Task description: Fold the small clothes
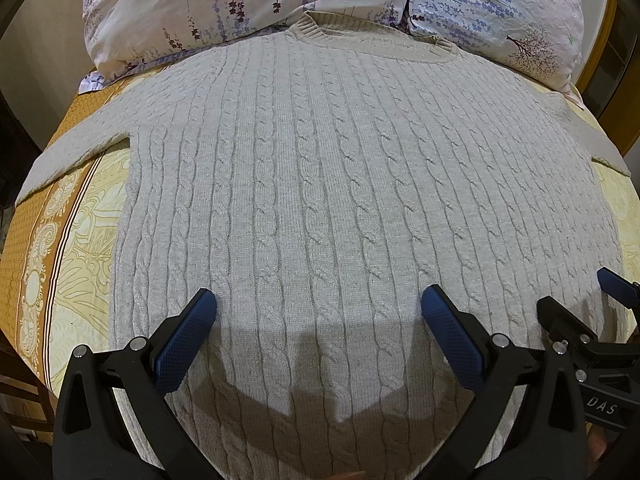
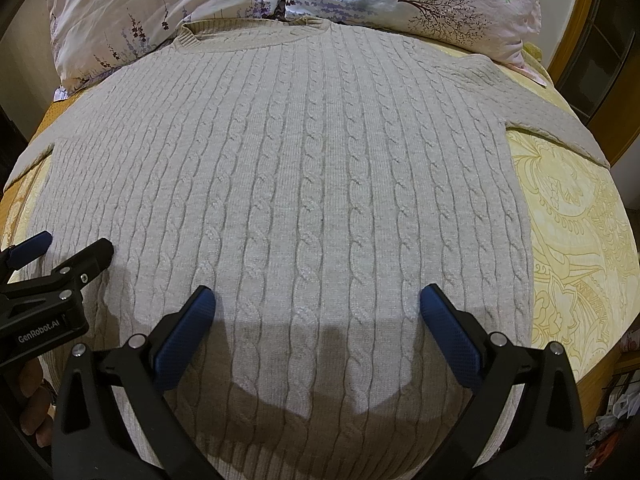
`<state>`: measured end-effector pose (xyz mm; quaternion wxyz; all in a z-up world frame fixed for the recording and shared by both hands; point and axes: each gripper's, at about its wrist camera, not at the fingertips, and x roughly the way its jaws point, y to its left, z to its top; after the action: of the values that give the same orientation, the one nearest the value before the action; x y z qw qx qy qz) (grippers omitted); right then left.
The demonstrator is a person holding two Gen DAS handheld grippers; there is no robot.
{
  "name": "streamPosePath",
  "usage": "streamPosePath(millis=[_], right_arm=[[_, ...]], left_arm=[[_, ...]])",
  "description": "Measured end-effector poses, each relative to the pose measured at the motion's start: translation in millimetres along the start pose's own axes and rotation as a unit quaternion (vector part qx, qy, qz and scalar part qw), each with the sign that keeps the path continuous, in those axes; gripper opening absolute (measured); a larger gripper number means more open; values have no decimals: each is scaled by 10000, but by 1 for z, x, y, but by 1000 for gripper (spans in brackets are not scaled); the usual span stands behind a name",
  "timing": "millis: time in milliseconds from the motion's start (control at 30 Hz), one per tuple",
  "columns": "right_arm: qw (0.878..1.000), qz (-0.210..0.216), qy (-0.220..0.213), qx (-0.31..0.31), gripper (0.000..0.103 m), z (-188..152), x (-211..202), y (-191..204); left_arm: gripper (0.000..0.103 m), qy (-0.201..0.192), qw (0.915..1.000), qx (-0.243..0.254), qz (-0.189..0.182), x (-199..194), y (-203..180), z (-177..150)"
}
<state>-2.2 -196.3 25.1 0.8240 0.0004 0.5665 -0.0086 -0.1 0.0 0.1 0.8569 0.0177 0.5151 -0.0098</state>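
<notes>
A beige cable-knit sweater (image 1: 320,184) lies flat and spread out on the bed, collar at the far end by the pillows, sleeves out to both sides. It also fills the right wrist view (image 2: 300,184). My left gripper (image 1: 319,312) is open, hovering just above the sweater's lower part, holding nothing. My right gripper (image 2: 317,308) is open too, above the lower part further right, holding nothing. The right gripper shows at the right edge of the left wrist view (image 1: 576,316). The left gripper shows at the left edge of the right wrist view (image 2: 60,256).
Two floral pillows (image 1: 240,8) (image 2: 400,0) lie at the head of the bed behind the collar. A yellow and orange patterned bedspread (image 1: 72,240) (image 2: 580,240) shows on either side of the sweater. A wooden frame (image 2: 576,40) stands at far right.
</notes>
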Motion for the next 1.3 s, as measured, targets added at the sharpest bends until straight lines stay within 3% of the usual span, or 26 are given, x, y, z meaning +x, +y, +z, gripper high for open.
streamPosePath(millis=[533,767,1100,1167,1233,1300], right_arm=[[9999,50,-77,-103,101,0,0,-1],[9976,258,-550,-324,101,-8,-3,-4],[9977,479,-410,-245,101,6,-4,-13],[9970,603,-453,-145,95,12,-7,-21],[9948,851,-533,167,78,26,-10,-44],[9915,931,-584,696,75,41,-8,-78]], left_arm=[[102,0,10000,2,1,0,0,0],[102,1,10000,6,-1,0,0,0],[102,-7,10000,41,13,0,-3,2],[102,-12,10000,45,27,1,-3,4],[102,-10,10000,58,33,-1,-4,6],[102,-6,10000,39,2,0,-1,3]])
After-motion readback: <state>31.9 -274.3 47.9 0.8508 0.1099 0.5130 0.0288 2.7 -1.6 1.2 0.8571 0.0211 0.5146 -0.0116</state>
